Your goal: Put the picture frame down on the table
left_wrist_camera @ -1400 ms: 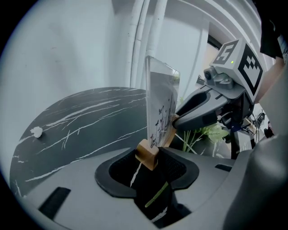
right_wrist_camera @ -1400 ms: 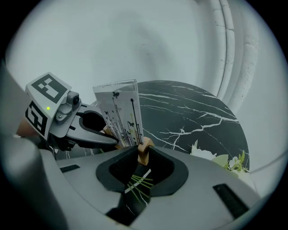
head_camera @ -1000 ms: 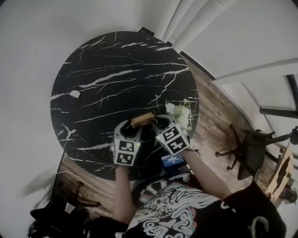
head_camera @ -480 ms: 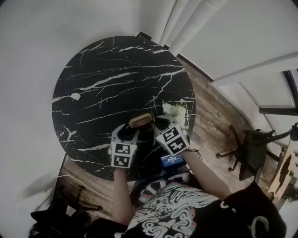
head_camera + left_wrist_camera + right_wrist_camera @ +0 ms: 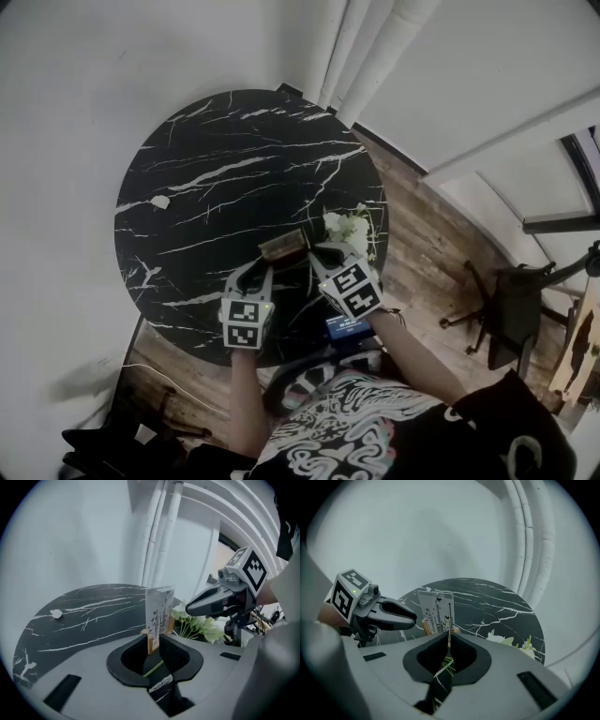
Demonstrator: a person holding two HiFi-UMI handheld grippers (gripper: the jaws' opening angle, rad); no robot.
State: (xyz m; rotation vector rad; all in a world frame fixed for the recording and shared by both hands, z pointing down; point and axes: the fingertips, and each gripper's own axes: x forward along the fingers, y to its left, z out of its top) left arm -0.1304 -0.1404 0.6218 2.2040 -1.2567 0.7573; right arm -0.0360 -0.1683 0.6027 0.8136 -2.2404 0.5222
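- A small white scrap [image 5: 159,202] lies on the left part of the round black marble table [image 5: 197,155], well apart from everything else on it.
- The left hand-held gripper [image 5: 263,266] reaches in over the table's near edge. From where its own camera looks, the jaws stand narrow and are pressed on the wooden side edge of the picture frame [image 5: 159,611], one pad on each side of it.
- The picture frame stands upright over the near right part of the table, between the two tools. Its pale front carries thin dark stems and little butterflies, and it has a light wooden surround. Its foot is hidden behind the jaws, so I can't say whether it is touching the table top.
- The right hand-held gripper [image 5: 319,251] comes in over the same near edge, at the table's right side, with its marker cube towards the person. Its jaws are almost together and pinch the thin edge of the picture frame, which shows as a narrow strip running down the slit between them in the right gripper view.
- A bunch of white flowers [image 5: 352,228] with green stems lies at the right rim of the table, just beside the right hand-held gripper.
- A dark office chair [image 5: 506,302] stands on the wooden floor to the right, well apart from the table.
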